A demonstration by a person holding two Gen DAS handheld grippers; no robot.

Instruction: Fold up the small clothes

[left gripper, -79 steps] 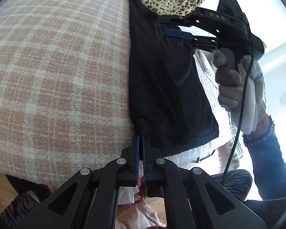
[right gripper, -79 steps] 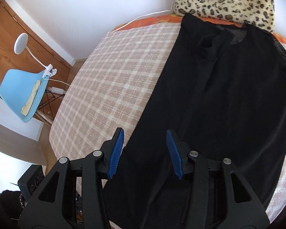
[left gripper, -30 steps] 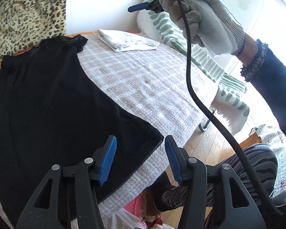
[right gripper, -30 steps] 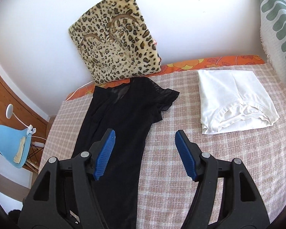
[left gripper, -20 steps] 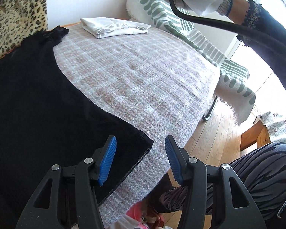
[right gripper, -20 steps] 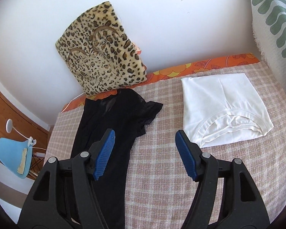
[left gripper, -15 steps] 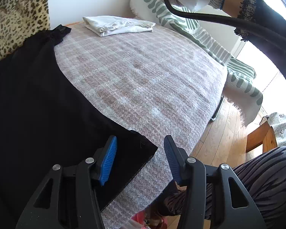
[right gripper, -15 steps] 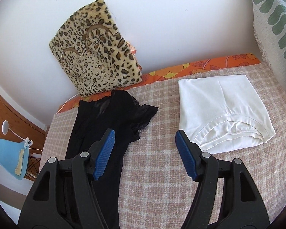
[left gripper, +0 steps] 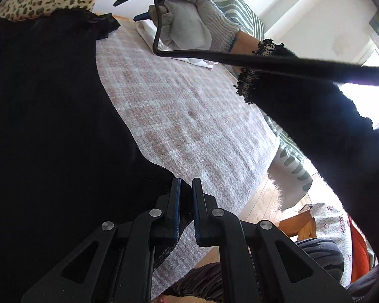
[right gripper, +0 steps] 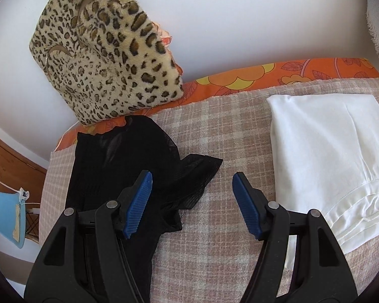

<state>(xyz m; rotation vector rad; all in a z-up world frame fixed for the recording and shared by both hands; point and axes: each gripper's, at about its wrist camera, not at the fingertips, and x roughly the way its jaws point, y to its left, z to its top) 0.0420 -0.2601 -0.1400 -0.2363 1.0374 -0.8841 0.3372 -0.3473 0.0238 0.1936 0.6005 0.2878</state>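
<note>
Bright room, white wall, wooden floor; in the middle, a bed under a pink-and-white checked cover.

Nearest in the left wrist view: left gripper, jaws closing on the near hem corner of the black top, dark fabric already between the blue pads with only a thin gap left. Rest of the top spread flat to the left of and beyond those jaws, across the checked cover, frilled sleeve at the far end.

Farther off, right gripper, jaws spread wide and empty, hovering over that frilled sleeve: sheer sleeve under the left pad, bare checked cover between and under the right one. Gloved right hand seen from the left wrist camera above the far side of the bed.

Right of the spread jaws, a folded white garment, done and well apart from the black top. Beyond both, a leopard-print cushion against the wall.

Likely step: pinch near corner and far shoulder for the next fold. To do it well: finish closing on the hem with both layers caught, bring the open jaws down onto the sleeve seam rather than the thin frill, then lift both ends together and level so nothing bunches.

No containers in sight.
</note>
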